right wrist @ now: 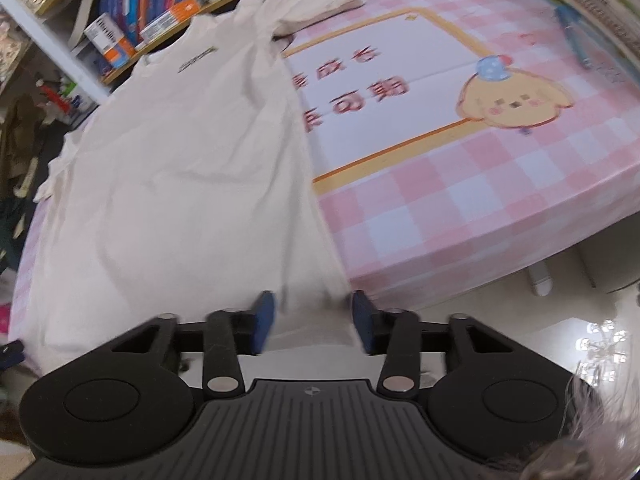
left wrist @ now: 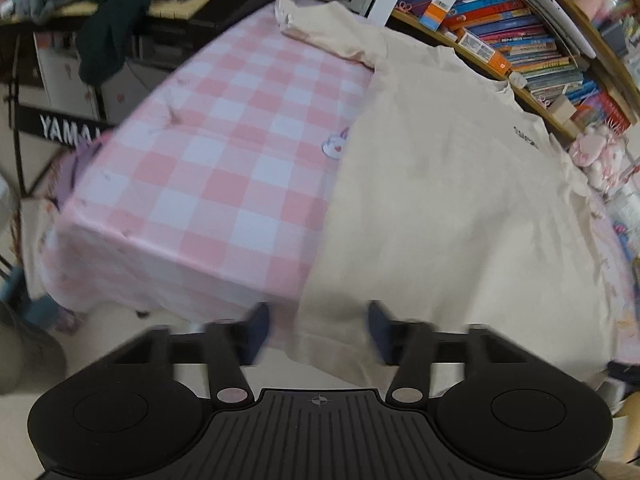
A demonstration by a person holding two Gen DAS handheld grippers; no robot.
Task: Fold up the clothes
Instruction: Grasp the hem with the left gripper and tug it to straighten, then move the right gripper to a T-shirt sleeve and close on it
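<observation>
A cream T-shirt [left wrist: 432, 184] lies spread flat on a table with a pink checked cloth [left wrist: 208, 152], its hem hanging over the near edge. It also shows in the right wrist view [right wrist: 176, 160], collar at the far end, small dark print on the chest. My left gripper [left wrist: 318, 332] is open, its blue pads on either side of the hem's left corner, not closed on it. My right gripper [right wrist: 314, 320] is open at the hem's right corner, over the table's near edge [right wrist: 440, 264].
A bookshelf full of books [left wrist: 516, 36] runs behind the table. A keyboard stand with dark clothes [left wrist: 104, 28] stands at the far left. The cloth has a printed cartoon panel [right wrist: 400, 92] right of the shirt. Pens and toys [right wrist: 576, 36] lie at the far right.
</observation>
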